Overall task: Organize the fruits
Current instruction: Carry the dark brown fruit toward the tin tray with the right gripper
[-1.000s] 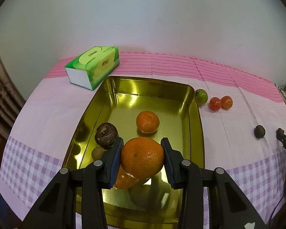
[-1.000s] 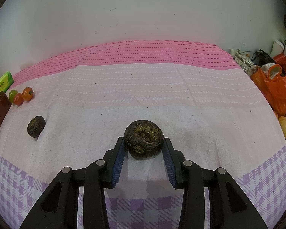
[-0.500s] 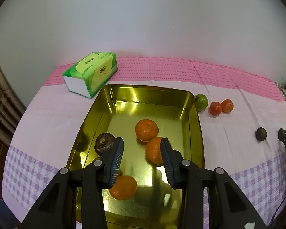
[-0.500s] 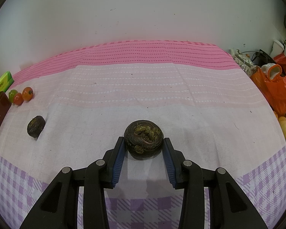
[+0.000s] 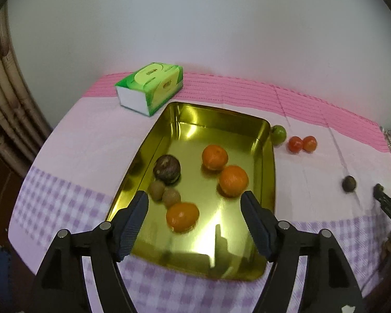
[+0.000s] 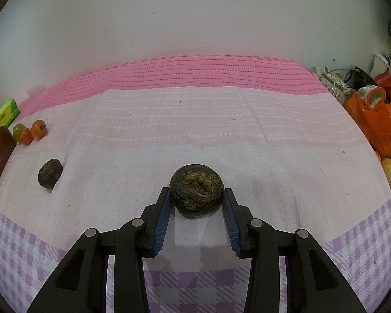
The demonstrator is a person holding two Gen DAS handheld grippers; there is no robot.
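A gold metal tray (image 5: pixel 266 156) sits on a pink and lilac checked tablecloth (image 5: pixel 73 156). The left gripper (image 5: pixel 194 208) hangs above the tray's near end, its blue-padded jaws spread wide and holding nothing. Inside the tray lie three oranges (image 5: pixel 233 180), a wrinkled dark fruit (image 5: pixel 166 169) by the left wall and two small brown fruits (image 5: pixel 171 197) touching each other just near of it. Right of the tray, on the cloth, are a green fruit (image 5: pixel 278 134), two red tomatoes (image 5: pixel 295 144) and, well apart, a small dark fruit (image 5: pixel 349 183). A green tissue pack (image 5: pixel 150 88) lies beyond the tray's far left corner. The right gripper (image 6: pixel 196 204) has its pads against both sides of a large wrinkled dark fruit (image 6: pixel 196 193) resting on the cloth.
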